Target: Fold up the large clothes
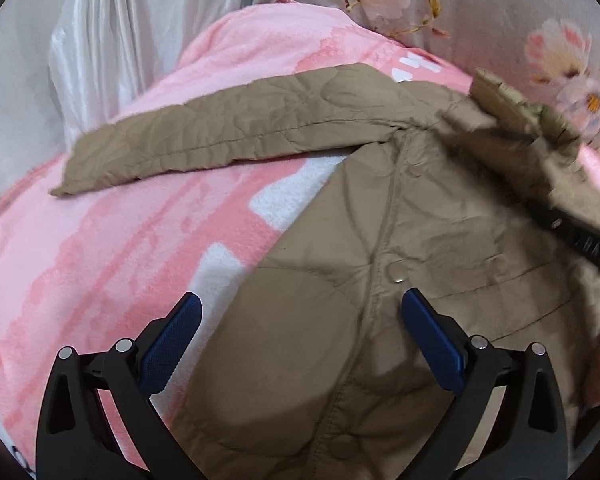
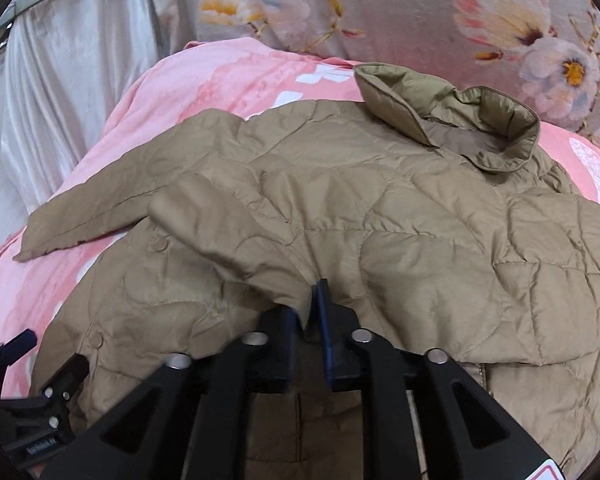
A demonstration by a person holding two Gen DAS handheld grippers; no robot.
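A tan quilted jacket (image 2: 380, 220) lies on a pink blanket (image 2: 204, 80), collar (image 2: 452, 124) at the far right. One sleeve (image 1: 204, 136) stretches out flat to the left. My right gripper (image 2: 306, 308) is shut on the cuff of the other sleeve (image 2: 236, 224), which is folded across the jacket's front. My left gripper (image 1: 302, 312) is open and empty, hovering over the jacket's lower front (image 1: 420, 240) near a snap button (image 1: 396, 272). It also shows at the lower left of the right wrist view (image 2: 20, 364).
The pink blanket (image 1: 100, 260) covers a bed. A floral grey cover (image 2: 420, 12) lies behind it, and a white satin curtain (image 1: 132, 20) hangs at the far left. The right gripper's black arm (image 1: 572, 236) crosses the right edge.
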